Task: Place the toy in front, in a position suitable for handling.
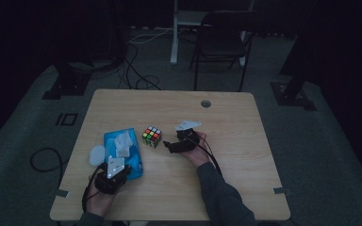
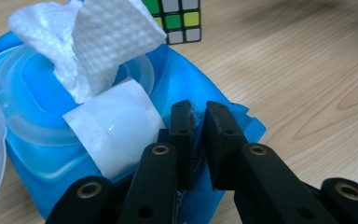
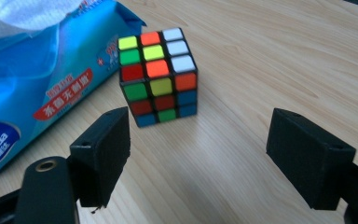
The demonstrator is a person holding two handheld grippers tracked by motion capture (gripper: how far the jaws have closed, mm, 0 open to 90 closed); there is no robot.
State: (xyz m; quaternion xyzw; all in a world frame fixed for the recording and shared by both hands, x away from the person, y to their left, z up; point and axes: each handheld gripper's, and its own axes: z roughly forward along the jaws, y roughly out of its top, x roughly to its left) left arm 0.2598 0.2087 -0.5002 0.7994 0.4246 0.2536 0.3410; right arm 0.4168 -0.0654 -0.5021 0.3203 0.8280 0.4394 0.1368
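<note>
The left gripper (image 2: 198,140) fingers pinch the blue wet-wipe pack (image 2: 205,93); the right gripper (image 3: 198,158), fingers released, should square up around the multicoloured puzzle cube (image 3: 158,77) before clenching.

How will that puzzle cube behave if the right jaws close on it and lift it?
The puzzle cube looks rigid, with flat faces, so it should sit square between the pads and not roll. Its glossy stickers may be a little slippery. It stands flat on the wooden table, apart from the blue wipes pack, so a push would probably slide it rather than tip it.
</note>
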